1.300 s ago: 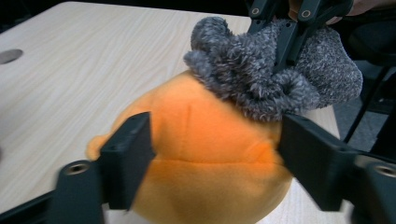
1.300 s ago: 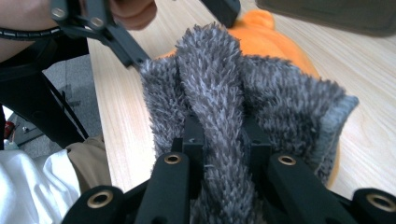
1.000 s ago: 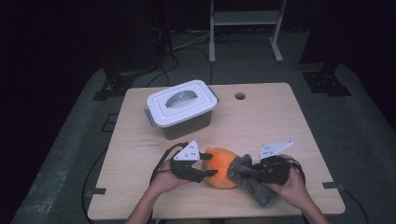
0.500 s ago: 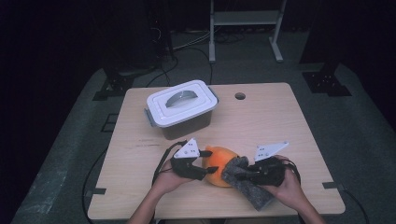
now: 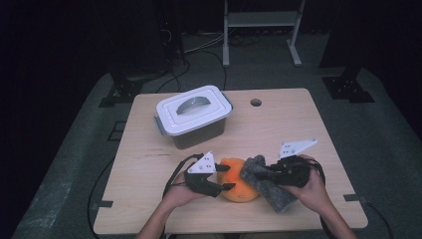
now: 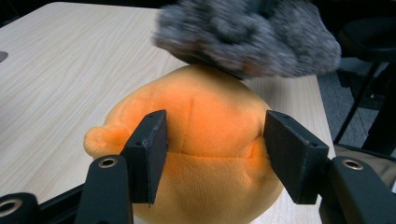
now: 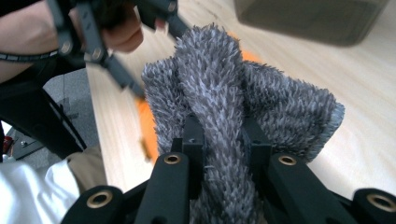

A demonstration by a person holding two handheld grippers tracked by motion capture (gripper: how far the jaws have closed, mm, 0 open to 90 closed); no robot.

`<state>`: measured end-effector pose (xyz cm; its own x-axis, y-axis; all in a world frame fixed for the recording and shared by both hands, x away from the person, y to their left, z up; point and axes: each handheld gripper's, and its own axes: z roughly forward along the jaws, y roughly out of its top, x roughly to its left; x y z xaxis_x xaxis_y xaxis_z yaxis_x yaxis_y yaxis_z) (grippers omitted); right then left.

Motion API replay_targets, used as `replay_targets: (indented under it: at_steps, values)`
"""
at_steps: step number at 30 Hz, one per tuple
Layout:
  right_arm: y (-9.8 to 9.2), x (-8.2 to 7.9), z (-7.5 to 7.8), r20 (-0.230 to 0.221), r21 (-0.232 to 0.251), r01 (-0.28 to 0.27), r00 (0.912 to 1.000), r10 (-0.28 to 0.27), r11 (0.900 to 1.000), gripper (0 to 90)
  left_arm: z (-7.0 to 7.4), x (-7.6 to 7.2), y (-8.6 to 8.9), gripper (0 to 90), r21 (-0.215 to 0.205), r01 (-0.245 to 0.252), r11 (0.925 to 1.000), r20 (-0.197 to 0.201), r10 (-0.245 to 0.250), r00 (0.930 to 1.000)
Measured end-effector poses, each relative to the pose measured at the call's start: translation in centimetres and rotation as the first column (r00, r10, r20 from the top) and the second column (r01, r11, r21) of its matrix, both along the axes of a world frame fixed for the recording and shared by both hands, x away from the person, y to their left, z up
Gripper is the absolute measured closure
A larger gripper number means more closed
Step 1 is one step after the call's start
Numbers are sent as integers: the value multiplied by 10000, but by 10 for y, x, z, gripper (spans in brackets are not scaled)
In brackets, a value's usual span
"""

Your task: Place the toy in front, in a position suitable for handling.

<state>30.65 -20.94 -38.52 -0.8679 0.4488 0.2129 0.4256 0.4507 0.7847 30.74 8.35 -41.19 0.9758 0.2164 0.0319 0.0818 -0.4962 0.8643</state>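
Observation:
An orange plush toy (image 5: 239, 188) sits on the wooden table (image 5: 283, 124) near its front edge. My left gripper (image 5: 228, 178) holds it from the left. In the left gripper view its pads (image 6: 149, 154) sink into the plush (image 6: 210, 135) on both sides, though the jaws have just been opening a little. My right gripper (image 5: 261, 175) is shut on a fold of grey fuzzy cloth (image 5: 272, 193). The cloth's top (image 6: 247, 37) rests against the upper right of the plush. In the right gripper view the cloth (image 7: 224, 84) bunches up between the jaws.
A grey storage box with a white handled lid (image 5: 194, 117) stands closed at the back left of the table. There is a small round hole (image 5: 256, 102) in the tabletop near the far edge. Cables and metal stands lie on the dark floor beyond.
My right gripper has risen slightly with the cloth, bringing it up against the top of the plush. The left hand has stayed in place on the plush.

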Motion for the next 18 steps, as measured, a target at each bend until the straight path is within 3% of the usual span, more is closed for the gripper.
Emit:
replay_targets:
  at_steps: [3, 5, 6, 7, 12, 18]
  values:
    - [7, 8, -1, -207, -242, -70, 9998, 65, 9997, 753, 1, 1, 3, 368, 35, -25, 10000, -45, 25, 10000]
    - [11, 10, -8, -412, -461, -172, 9990, 153, 9988, 754, 3, 1, 5, 272, 38, -158, 9999, -15, 158, 9999]
    - [13, 9, -12, -541, -369, -228, 9983, 208, 9991, 753, 6, 1, 5, 218, 102, -515, 9986, 68, 514, 9987]
    - [13, 8, -14, -652, -234, -325, 9974, 309, 9992, 754, 6, 1, 5, 199, 102, -515, 9986, 68, 514, 9987]
    - [13, 1, -18, -605, -144, -421, 9973, 412, 9990, 754, 1, 1, 3, 246, 391, -553, 9977, 55, 551, 9985]
    - [-1, -7, -28, -821, -268, -258, 9963, 236, 9993, 753, -1, -2, 2, 281, 378, -354, 9987, 64, 352, 9994]
